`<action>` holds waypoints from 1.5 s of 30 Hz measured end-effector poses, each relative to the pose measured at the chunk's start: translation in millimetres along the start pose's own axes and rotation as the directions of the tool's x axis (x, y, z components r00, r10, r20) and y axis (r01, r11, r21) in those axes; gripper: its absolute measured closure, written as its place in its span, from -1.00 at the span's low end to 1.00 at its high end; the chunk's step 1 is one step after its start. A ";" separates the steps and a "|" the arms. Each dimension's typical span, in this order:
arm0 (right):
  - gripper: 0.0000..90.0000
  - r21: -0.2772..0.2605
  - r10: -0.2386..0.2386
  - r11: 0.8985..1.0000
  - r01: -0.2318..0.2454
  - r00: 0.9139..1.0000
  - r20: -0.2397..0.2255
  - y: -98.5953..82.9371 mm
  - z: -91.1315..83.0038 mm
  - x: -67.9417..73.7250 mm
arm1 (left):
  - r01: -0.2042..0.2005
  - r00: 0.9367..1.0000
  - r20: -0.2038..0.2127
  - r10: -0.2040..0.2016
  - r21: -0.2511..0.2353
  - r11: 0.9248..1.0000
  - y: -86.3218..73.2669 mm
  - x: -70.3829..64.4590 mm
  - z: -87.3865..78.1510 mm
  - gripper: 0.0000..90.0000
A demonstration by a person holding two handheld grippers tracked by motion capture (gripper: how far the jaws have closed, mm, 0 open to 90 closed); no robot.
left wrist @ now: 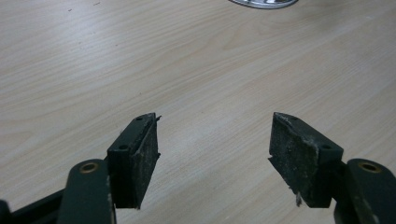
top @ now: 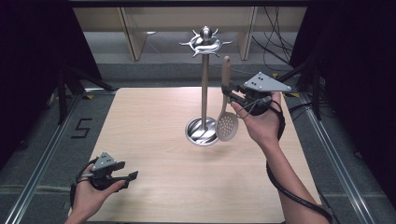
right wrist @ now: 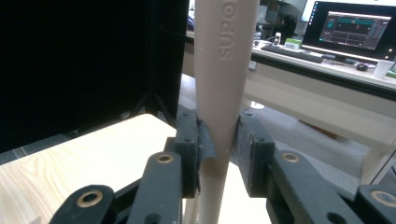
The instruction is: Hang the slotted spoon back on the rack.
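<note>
Keep the right gripper (top: 227, 91) fingers tight on the spoon (top: 226, 122), lift it to the rack (top: 204, 44) hooks; left gripper (top: 133, 175) fingers stay apart.

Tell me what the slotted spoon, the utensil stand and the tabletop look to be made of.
Slotted spoon: matte beige, with moulded raised lettering on the handle, so probably plastic or silicone. The right claw is shut on its handle.
Utensil stand: polished metal, likely stainless steel, judging by its mirror-like reflections on base, pole and hook crown.
Tabletop: pale wood grain with a smooth finish; solid wood or laminate cannot be told.
</note>
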State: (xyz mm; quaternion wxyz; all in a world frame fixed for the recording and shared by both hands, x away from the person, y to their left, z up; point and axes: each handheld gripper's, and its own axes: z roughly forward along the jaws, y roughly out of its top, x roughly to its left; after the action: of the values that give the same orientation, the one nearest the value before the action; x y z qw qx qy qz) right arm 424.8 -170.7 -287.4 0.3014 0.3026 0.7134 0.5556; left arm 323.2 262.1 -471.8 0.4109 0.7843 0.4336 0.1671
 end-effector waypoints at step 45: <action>0.62 0.019 0.009 1.000 -0.009 1.000 -0.007 5.0 18.9 -1.5 | -0.021 1.000 -0.002 0.021 0.005 1.000 0.5 1.7 -1.0 -0.29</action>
State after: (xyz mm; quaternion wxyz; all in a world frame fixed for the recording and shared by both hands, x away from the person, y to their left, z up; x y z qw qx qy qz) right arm 440.7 -159.3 -286.1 0.2934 0.3066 0.7183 0.5513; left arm 323.8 263.9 -470.9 0.4066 0.7897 0.4264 0.1710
